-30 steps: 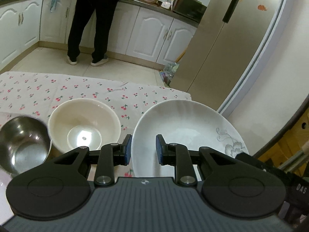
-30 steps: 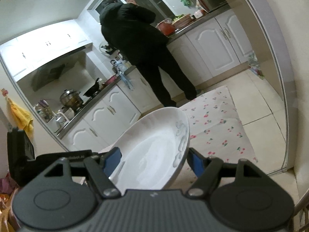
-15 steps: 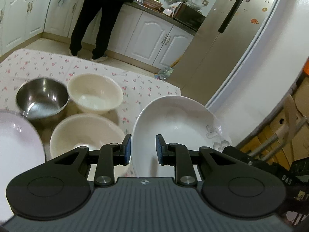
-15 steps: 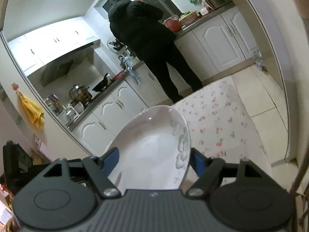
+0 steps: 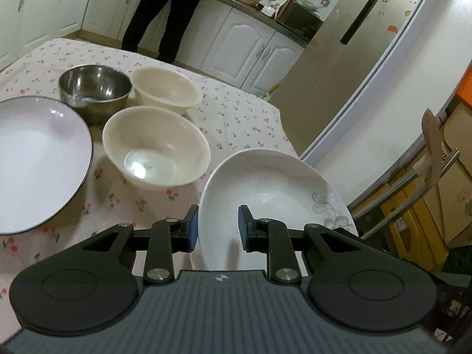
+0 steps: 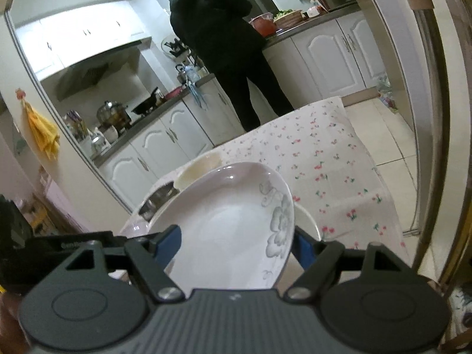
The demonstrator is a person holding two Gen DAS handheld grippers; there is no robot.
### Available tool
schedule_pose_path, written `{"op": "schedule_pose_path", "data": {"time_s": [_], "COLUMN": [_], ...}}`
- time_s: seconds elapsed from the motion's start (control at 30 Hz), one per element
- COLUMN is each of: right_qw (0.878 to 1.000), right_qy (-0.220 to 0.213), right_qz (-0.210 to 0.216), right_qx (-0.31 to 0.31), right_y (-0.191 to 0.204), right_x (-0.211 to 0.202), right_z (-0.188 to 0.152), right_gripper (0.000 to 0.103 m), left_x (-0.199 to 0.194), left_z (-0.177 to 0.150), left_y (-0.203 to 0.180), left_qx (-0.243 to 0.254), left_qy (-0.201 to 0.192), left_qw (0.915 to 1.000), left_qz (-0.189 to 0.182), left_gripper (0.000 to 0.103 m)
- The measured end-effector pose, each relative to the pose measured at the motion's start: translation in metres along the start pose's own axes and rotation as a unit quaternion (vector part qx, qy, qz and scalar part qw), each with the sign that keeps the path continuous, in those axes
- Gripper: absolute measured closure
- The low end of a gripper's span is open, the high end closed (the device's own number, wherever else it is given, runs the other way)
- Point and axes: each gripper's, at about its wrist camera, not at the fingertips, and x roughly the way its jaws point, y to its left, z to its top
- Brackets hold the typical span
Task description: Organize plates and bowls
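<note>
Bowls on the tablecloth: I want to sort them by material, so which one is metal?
The steel bowl at the far left of the group, beside the two cream bowls. It alone is shiny grey.

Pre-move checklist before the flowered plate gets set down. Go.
1. Left gripper clamped on the flowered plate rim: ok.
2. Right gripper pads touching the plate: cannot tell, they straddle it.
3. Plate level: not ok, tilted.
4. Dark-rimmed plate bare for stacking: ok where seen.
5. Near cream bowl clear of the path: cannot tell.
</note>
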Motion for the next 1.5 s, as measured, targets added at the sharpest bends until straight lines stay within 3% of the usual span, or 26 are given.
{"op": "schedule_pose_path", "data": {"time_s": [0.47,0.57,0.7,0.73,0.77,0.8,1.13,1.3,1.5], "right_qw": [0.997,0.996,0.996,0.996,0.995,0.995,0.994,0.991,0.987], "right_qy": [0.007,0.005,-0.009,-0.014,-0.020,-0.028,-0.076,-0.088,-0.092], "right_qz": [-0.043,-0.055,-0.060,-0.060,-0.065,-0.075,-0.062,-0.061,-0.076], "right_qx": [-0.058,-0.070,-0.071,-0.071,-0.069,-0.066,0.049,0.077,0.106], "right_y": [0.011,0.013,0.014,0.013,0.014,0.013,-0.022,-0.036,-0.048], "right_x": [0.006,0.006,-0.001,-0.004,-0.007,-0.010,-0.044,-0.059,-0.073], "right_z": [-0.020,-0.022,-0.024,-0.024,-0.025,-0.026,-0.053,-0.065,-0.071], "right_gripper": [0.023,0.023,0.018,0.011,0.002,0.001,0.001,0.001,0.001], "left_x": [0.002,-0.006,-0.021,-0.025,-0.031,-0.037,-0.088,-0.115,-0.144], "left_z": [-0.017,-0.022,-0.024,-0.024,-0.026,-0.027,-0.054,-0.069,-0.080], "left_y": [0.005,0.004,0.003,0.003,0.003,0.003,0.003,0.016,0.039], "left_qx": [-0.008,0.000,0.006,0.011,0.015,0.017,0.044,0.035,0.022], "left_qy": [0.004,-0.012,-0.035,-0.041,-0.046,-0.050,-0.063,-0.062,-0.063], "left_qw": [0.9997,0.9995,0.9987,0.9983,0.9979,0.9975,0.9943,0.9944,0.9941], "left_qz": [0.021,0.028,0.036,0.041,0.044,0.046,0.073,0.078,0.086], "left_gripper": [0.078,0.078,0.074,0.073,0.069,0.062,0.031,0.005,0.004]}}
